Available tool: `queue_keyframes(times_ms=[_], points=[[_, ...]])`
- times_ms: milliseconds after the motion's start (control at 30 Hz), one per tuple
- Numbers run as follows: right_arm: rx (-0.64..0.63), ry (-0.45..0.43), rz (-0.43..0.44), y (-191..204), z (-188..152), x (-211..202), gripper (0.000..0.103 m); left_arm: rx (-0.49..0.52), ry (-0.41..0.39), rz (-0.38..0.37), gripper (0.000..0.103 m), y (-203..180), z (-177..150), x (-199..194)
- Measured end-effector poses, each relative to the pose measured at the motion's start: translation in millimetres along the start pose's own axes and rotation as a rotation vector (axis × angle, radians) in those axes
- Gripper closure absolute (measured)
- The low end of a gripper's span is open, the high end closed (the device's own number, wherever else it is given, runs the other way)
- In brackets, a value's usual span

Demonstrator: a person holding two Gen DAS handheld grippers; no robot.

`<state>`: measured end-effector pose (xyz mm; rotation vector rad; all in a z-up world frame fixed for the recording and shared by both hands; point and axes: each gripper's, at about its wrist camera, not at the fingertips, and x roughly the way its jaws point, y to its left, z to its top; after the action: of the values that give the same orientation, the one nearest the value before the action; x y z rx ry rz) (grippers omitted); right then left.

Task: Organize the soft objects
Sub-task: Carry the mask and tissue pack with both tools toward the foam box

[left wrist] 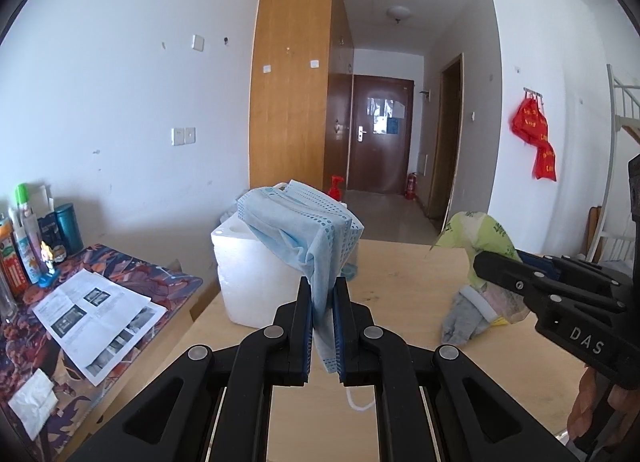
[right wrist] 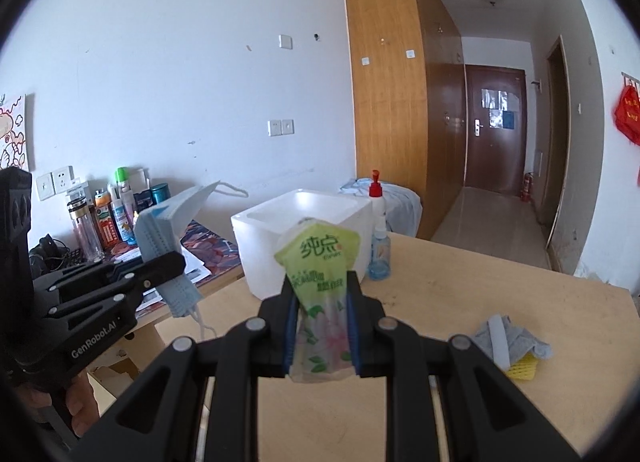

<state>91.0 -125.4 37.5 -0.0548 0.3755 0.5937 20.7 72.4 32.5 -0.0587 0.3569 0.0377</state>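
**Both grippers gripping soft items over the table**

Left wrist view: The left gripper (left wrist: 323,290) is pinching a stack of blue masks (left wrist: 310,234) between its jaws, which are standing nearly closed with only the cloth between the blue pads. The masks are rising above the fingertips and flopping toward the far left, while a corner and a white ear loop are hanging down between the jaws on the near side. Just beyond the masks a white foam box (left wrist: 248,262) is sitting on the wooden table (left wrist: 408,290). To the right, the right gripper (left wrist: 486,262) is showing from the side, with a green tissue pack (left wrist: 476,230) sticking out past its tip. A grey cloth (left wrist: 466,320) is lying on the table below it. Only this view is showing the printed papers (left wrist: 96,314) on the patterned side table at left.

Right wrist view: The right gripper (right wrist: 322,286) is clamping the tissue pack (right wrist: 320,274) at its waist, jaws partly closed and pressing in its sides; the green top is fanning out above the fingertips and the clear floral end is lying back between the jaws. The box (right wrist: 304,238) is standing just behind the pack, its open hollow showing here. A red-capped pump bottle (right wrist: 378,238) is standing right of the box, hidden in the other view apart from its red top. The left gripper (right wrist: 176,262) is appearing at left, holding the masks (right wrist: 168,234) in the air. The cloth (right wrist: 516,342) is lying near right on a yellow sponge (right wrist: 524,368).
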Motion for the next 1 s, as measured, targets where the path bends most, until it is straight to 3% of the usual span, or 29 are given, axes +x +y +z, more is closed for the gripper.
queue_keyframes(times_ms=[600, 1000], points=[[0.005, 0.022, 0.01, 0, 14, 29, 0.078, -0.021, 0.002, 0.012, 0.094, 8, 11, 16], [-0.013, 0.06, 0.036, 7, 46, 83, 0.078, -0.02, 0.016, 0.026, 0.094, 20, 36, 55]])
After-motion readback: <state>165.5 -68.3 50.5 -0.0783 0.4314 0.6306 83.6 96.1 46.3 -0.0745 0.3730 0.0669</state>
